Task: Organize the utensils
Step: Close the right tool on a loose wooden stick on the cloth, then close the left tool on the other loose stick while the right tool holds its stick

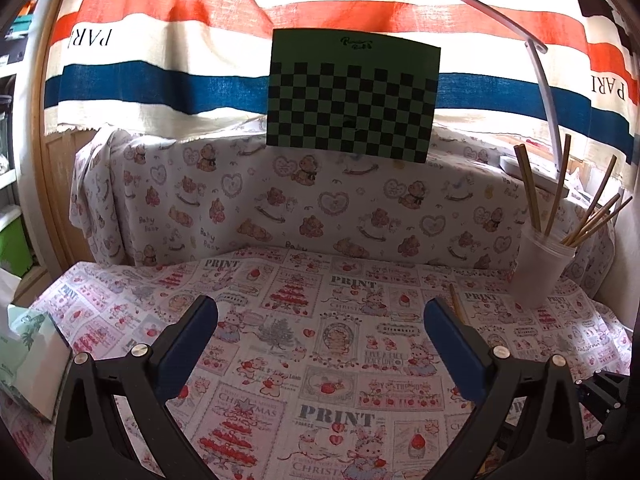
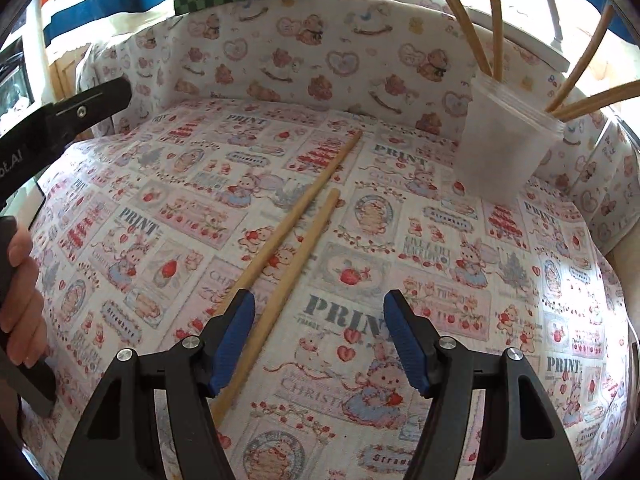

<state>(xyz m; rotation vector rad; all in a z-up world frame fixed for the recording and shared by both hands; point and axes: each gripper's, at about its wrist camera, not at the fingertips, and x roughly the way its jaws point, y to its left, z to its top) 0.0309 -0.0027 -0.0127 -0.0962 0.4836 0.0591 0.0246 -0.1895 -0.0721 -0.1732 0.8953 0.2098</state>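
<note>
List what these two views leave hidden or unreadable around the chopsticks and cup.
- Loose chopsticks: near ends hidden behind the right gripper, right wrist view.
- Cup: frosted wall hides the lower ends of the chopsticks standing in it.
- Left gripper: its finger covers most of one chopstick.

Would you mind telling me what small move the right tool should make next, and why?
Probably ease the right tool left and down over the nearer chopstick and close. It is open and empty; two chopsticks lie loose on the tablecloth, while the rest already stand in the cup.
</note>
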